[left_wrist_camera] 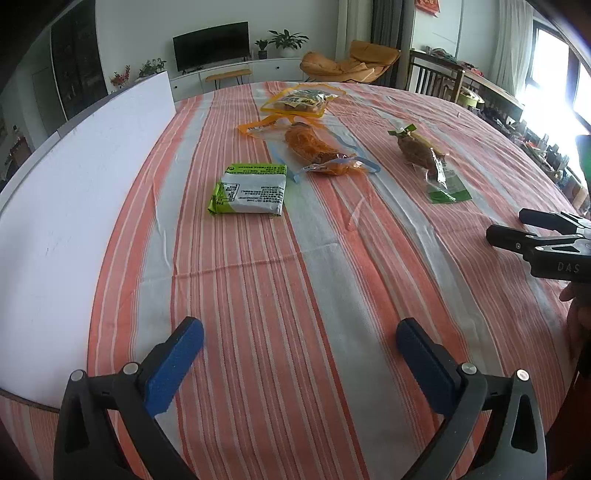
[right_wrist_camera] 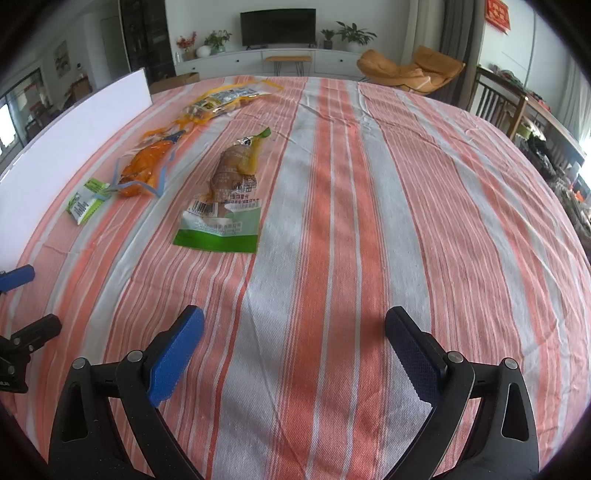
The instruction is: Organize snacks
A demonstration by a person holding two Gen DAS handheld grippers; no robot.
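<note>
Several snack packets lie on the striped cloth (left_wrist_camera: 295, 277). A flat green-and-white packet (left_wrist_camera: 251, 189) (right_wrist_camera: 85, 201) sits nearest the white board. Behind it lies an orange snack in a clear bag (left_wrist_camera: 316, 149) (right_wrist_camera: 142, 168), then a yellow-edged bag (left_wrist_camera: 299, 101) (right_wrist_camera: 221, 99) farthest back. A brown snack in a green-ended packet (left_wrist_camera: 428, 158) (right_wrist_camera: 225, 192) lies apart to the right. My left gripper (left_wrist_camera: 299, 343) hangs open over bare cloth, nothing between its blue pads (left_wrist_camera: 173, 365). My right gripper (right_wrist_camera: 293, 339) is likewise open and empty; it shows at the left wrist view's right edge.
A white board (left_wrist_camera: 74, 192) (right_wrist_camera: 74, 122) stands along the table's left side. Chairs (left_wrist_camera: 432, 79) and a cluttered bench stand beyond the right edge. A television (right_wrist_camera: 277, 26), plants and an orange lounge chair (right_wrist_camera: 410, 68) fill the room behind.
</note>
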